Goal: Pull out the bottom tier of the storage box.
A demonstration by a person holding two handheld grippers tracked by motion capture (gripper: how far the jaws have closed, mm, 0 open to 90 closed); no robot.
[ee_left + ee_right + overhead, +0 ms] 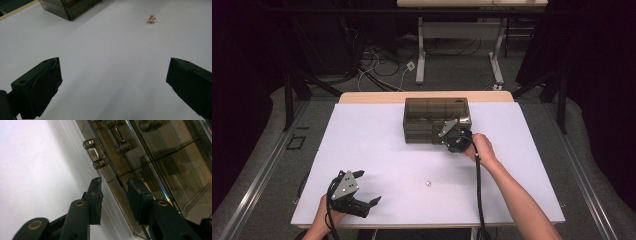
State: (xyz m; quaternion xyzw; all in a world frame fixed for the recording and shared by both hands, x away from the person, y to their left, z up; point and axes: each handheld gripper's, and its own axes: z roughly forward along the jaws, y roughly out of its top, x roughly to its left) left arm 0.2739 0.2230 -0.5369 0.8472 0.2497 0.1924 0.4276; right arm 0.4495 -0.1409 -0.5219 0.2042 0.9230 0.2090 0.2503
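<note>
Reaching toward twelve o'clock with the forearm stretched across the white surface [377, 145], the person's right hand [482, 147] holds the right gripper [455, 138] against the front of the smoky drawer box [427, 112], which sits at the far middle of the surface. In the right gripper view the jaws straddle the box's lower front edge, narrowed around it; whether the pads [96, 195] press on it cannot be told. A clear drawer handle [93, 153] stands just beyond them. At seven o'clock the left gripper [362, 192] rests low in the left hand [329, 215], jaws released and spread wide over bare surface. A small gold trinket [427, 183] lies well apart from the box, toward six o'clock.
</note>
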